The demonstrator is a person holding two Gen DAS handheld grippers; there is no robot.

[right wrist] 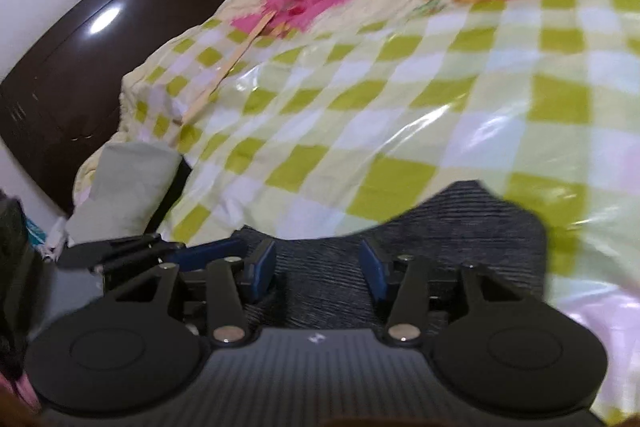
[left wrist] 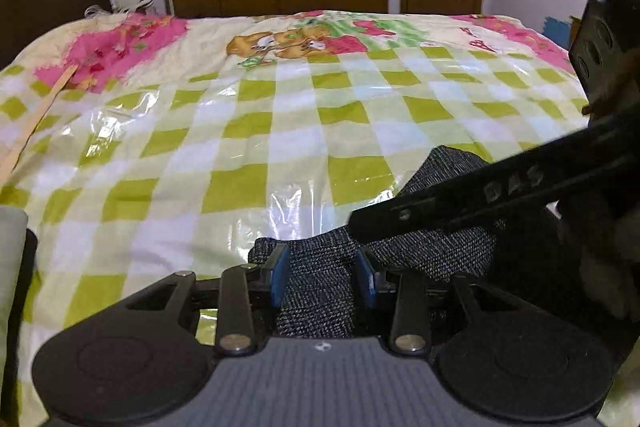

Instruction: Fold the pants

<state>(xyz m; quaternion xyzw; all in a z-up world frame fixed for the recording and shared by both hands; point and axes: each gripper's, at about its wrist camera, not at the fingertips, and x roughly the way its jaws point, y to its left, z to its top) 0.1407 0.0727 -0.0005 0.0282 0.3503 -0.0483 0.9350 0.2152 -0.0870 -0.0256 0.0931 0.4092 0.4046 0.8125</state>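
On the near edge of the checked bedspread (left wrist: 248, 131), both grippers meet at the dark pants (left wrist: 316, 283).

Left gripper (left wrist: 322, 275) has its blue pads (left wrist: 280, 273) set moderately apart with pants fabric bunched between them, apparently pinched. Right gripper (right wrist: 318, 269) shows likewise, its fingers (right wrist: 262, 267) flanking the cloth. Right view is motion-blurred.

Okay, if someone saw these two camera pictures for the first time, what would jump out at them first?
Probably the bright bed cover, checked green and white with pink patches and cartoon bears at its far end, filling most of both views. Next, the dark grey pants, bunched at the near edge between the blue pads of the left gripper; the right gripper has the same cloth between its pads. A dark headboard stands at the left.
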